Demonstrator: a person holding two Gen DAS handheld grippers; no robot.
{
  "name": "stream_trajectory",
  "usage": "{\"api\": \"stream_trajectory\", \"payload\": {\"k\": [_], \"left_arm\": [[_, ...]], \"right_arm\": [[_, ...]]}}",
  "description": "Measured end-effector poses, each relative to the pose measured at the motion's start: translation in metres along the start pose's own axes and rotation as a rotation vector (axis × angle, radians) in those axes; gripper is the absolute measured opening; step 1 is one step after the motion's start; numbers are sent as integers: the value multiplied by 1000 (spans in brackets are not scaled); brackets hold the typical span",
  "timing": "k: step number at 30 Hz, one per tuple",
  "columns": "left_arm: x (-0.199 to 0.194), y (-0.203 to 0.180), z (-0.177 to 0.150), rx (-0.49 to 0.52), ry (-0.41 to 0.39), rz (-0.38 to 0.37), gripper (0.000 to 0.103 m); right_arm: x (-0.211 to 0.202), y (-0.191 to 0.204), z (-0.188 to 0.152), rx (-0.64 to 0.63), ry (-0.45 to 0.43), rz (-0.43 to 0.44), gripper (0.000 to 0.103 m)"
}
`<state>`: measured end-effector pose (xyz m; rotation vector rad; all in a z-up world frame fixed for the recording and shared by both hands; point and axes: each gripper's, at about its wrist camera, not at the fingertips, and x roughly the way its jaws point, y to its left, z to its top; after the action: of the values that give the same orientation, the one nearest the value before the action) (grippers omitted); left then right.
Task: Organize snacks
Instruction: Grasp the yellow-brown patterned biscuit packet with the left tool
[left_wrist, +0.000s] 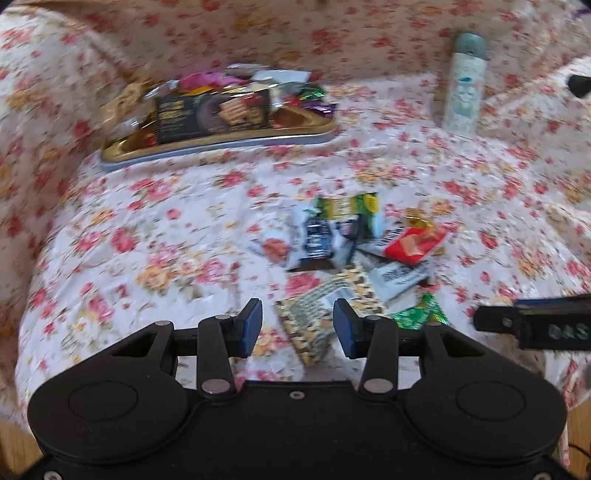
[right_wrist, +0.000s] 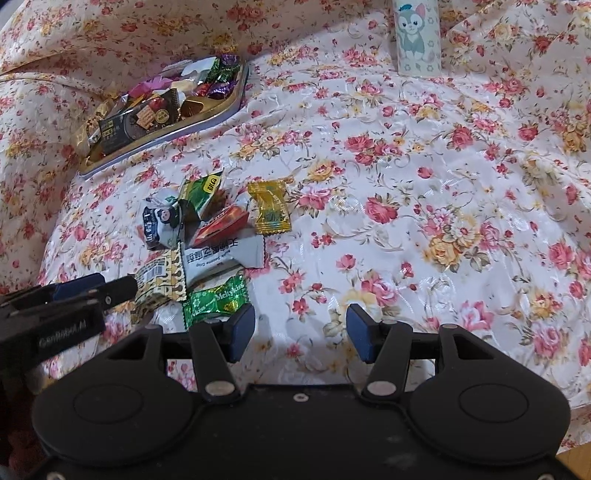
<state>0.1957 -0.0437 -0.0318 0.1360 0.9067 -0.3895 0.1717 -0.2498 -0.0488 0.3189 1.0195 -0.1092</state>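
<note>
— What's in front of you?

— A loose heap of snacks on the floral cloth, all small wrapped pieces. I can pick out a green foil one with "Meltykiss" printed on it, a grey packet with dark lettering, a red wedge-shaped wrapper, a yellow foil candy with crimped ends, a green-and-white sachet, a white and dark blue pack with a cartoon figure, and a brown-and-cream patterned packet showing a barcode.

— Where do they lie relative to you?

— The patterned packet sits just beyond my left gripper, seen between its blue pads. From my right gripper the heap is off to the left, with the green foil piece just beside the left pad.

— Are you holding anything?

— No. Both sets of jaws stand partly apart with nothing pressed between them; under the right one there is only cloth.

— And the rest of the sweets?

— Farther back on the left is a gold tray with a pale rim, already piled up. A dark biscuit pack lies across it, with purple, green, pink and gold twisted wrappers around it. The left view is blurred, so the details there are soft.

— Anything else?

— A tall pale bottle with a cartoon cat stands upright at the back right, well apart from the heap.
</note>
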Motion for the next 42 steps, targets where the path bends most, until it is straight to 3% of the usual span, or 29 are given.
{"api": "stream_trajectory", "payload": {"k": [7, 17, 27, 33, 42], "left_arm": [[3, -15, -11, 156, -12, -12, 52], [18, -25, -9, 252, -10, -4, 53], [30, -26, 0, 258, -1, 2, 53], [39, -20, 7, 228, 18, -10, 59], [47, -16, 17, 203, 33, -27, 62]], "right_arm": [[16, 2, -1, -21, -2, -16, 58], [22, 2, -1, -48, -15, -21, 61], [23, 3, -4, -72, -21, -12, 67], [23, 5, -6, -97, -30, -12, 68], [26, 12, -15, -183, -58, -14, 79]]}}
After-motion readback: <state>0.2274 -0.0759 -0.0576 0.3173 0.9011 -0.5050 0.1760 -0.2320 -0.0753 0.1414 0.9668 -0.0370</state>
